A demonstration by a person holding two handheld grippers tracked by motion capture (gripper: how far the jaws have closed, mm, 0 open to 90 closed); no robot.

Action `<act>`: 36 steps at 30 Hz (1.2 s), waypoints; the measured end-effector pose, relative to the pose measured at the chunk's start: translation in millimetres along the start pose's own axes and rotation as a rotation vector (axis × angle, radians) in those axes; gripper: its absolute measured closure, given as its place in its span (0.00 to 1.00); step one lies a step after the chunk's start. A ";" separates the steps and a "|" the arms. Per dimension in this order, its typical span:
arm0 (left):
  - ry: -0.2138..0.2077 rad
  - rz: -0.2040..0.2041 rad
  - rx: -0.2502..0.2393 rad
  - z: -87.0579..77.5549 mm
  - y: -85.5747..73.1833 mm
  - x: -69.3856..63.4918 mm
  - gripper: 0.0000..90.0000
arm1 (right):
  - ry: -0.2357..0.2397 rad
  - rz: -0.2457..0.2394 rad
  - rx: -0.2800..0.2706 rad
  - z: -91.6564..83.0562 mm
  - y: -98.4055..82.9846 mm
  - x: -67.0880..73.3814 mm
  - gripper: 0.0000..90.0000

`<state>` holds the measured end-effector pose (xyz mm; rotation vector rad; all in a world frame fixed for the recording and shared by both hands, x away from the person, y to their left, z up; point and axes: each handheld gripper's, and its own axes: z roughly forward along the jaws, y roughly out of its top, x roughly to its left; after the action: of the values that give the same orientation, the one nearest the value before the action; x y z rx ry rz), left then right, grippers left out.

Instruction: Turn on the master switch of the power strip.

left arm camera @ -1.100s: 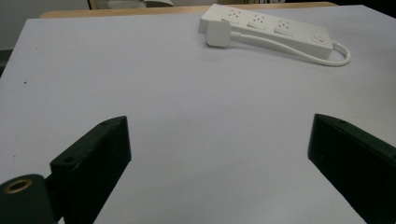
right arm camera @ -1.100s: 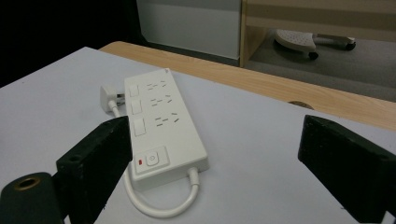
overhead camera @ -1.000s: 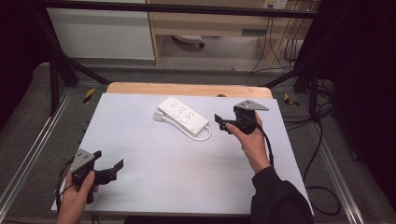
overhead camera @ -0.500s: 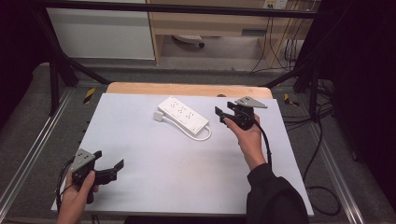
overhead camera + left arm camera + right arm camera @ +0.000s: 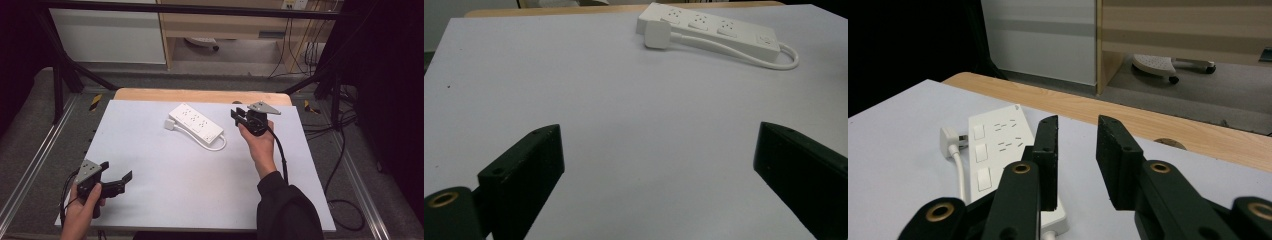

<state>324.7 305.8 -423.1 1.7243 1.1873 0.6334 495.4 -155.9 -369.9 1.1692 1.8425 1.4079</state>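
White table [image 5: 165, 185] with a white power strip [image 5: 196, 122] lying on its far half.
From above, the strip lies flat and diagonal, its cord looped along the near side to a plug [image 5: 170, 123] at its left end; the right gripper [image 5: 239, 116] hovers just beside it, the left gripper [image 5: 120, 178] well apart near the front. The left gripper view shows jaws spread wide, nothing between. The right gripper view shows rows of sockets and switches; the jaws have just been closing, a narrow empty gap left.

Left gripper [image 5: 116, 181] low, jaws wide apart; right gripper [image 5: 239, 116] raised, jaws just closing, narrow empty gap.
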 end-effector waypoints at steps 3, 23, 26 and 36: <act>0.001 0.000 0.000 0.2 0.0 -0.1 0.07 | -0.003 -0.004 0.001 2.7 0.0 -0.3 0.86; 0.002 0.005 0.011 1.7 -0.4 -0.5 0.07 | 0.014 -0.034 0.039 27.3 -5.3 5.0 1.00; 0.000 0.006 0.011 1.7 -0.4 -0.5 0.07 | 0.015 -0.034 0.052 33.0 -6.6 7.3 1.00; -0.004 0.004 0.008 1.7 -0.4 0.2 0.07 | 0.023 -0.040 0.090 44.4 -12.6 11.2 1.00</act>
<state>326.0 305.3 -424.2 1.7344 1.1860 0.6279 522.5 -125.9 -394.7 1.1571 1.9520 1.3339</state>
